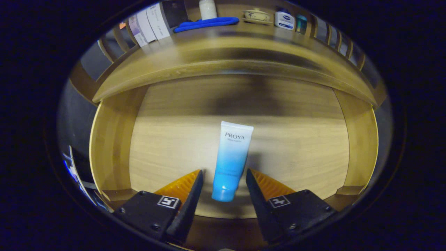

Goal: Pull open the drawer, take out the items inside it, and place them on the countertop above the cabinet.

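Gripper view looks down into the pulled-open drawer (111, 146), where a blue-and-white tube (230, 160) lies flat on the wooden floor, cap end towards the hand-held gripper (224, 179). Its fingers are spread, one either side of the tube's lower half, neither touching it. The tube is probably light, soft-walled and a little slick, so a gentle pinch across its firmer lower body near the cap looks safest. Left of the tube stands the drawer's side wall, well apart; nothing else lies beside it. Beyond the tube, on the bench (223, 52) above, sit some upright boxes (150, 24), a blue cloth (205, 23), a lidded cup (256, 15) and a small bottle (284, 19), leaving bare wood nearer its front edge.
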{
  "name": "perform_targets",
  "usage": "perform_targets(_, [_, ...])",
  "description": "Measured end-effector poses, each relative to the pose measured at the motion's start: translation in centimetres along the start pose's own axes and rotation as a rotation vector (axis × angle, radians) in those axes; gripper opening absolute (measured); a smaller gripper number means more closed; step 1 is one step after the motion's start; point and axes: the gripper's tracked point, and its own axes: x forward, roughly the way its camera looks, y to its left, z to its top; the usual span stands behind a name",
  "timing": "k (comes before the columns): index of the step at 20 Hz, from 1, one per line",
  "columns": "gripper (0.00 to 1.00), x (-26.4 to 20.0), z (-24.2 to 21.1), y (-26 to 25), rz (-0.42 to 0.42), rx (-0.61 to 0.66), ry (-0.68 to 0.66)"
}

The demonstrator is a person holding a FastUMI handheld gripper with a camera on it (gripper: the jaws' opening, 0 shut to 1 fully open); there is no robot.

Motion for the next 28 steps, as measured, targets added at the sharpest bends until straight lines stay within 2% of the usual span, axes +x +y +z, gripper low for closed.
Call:
perform_targets(3, [0.56,0.5,0.4,-0.6,-0.020,0.013,0.001])
perform_targets(5, [0.47,0.1,0.4,-0.6,-0.008,0.015,-0.002])
perform_targets(6, [0.46,-0.1,0.4,-0.7,-0.001,0.014,-0.004])
perform_targets(12, [0.45,-4.1,0.1,-0.3,0.069,-0.009,-0.057])
perform_targets(23, [0.45,-14.5,-0.1,0.3,0.139,-0.100,-0.215])
perform_targets(28, [0.45,-16.0,3.3,-0.4,0.130,-0.072,-0.261])
